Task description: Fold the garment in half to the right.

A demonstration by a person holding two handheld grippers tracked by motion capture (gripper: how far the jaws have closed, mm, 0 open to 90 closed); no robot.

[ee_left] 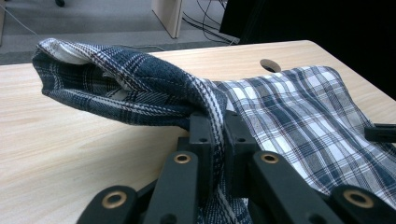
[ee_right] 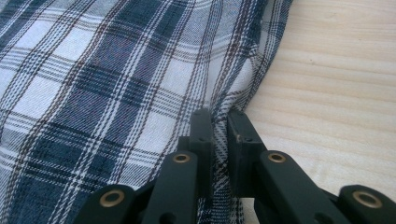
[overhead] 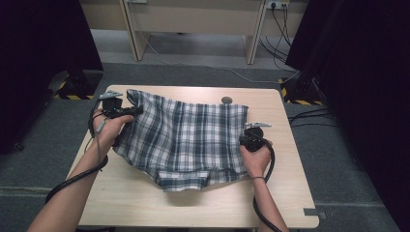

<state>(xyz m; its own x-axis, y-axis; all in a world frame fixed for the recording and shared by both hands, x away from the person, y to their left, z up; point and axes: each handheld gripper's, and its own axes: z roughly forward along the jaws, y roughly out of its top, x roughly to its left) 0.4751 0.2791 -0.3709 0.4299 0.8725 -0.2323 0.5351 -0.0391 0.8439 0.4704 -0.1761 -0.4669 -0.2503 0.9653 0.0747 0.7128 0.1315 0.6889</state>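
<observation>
On wooden counter, plaid shirt lying spread. Left gripper pinching raised far-left corner, right gripper clamping right edge. Keeping both grips firm, tension even, while folding.

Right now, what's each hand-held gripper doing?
Left hand-held gripper: closed on the plaid shirt.
Right hand-held gripper: closed on the same shirt's edge.

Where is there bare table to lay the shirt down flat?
The near strip between the shirt hem and the table's front edge is bare, as is the right margin. The middle is covered; the left gripper and right gripper clamp its two side edges.
</observation>
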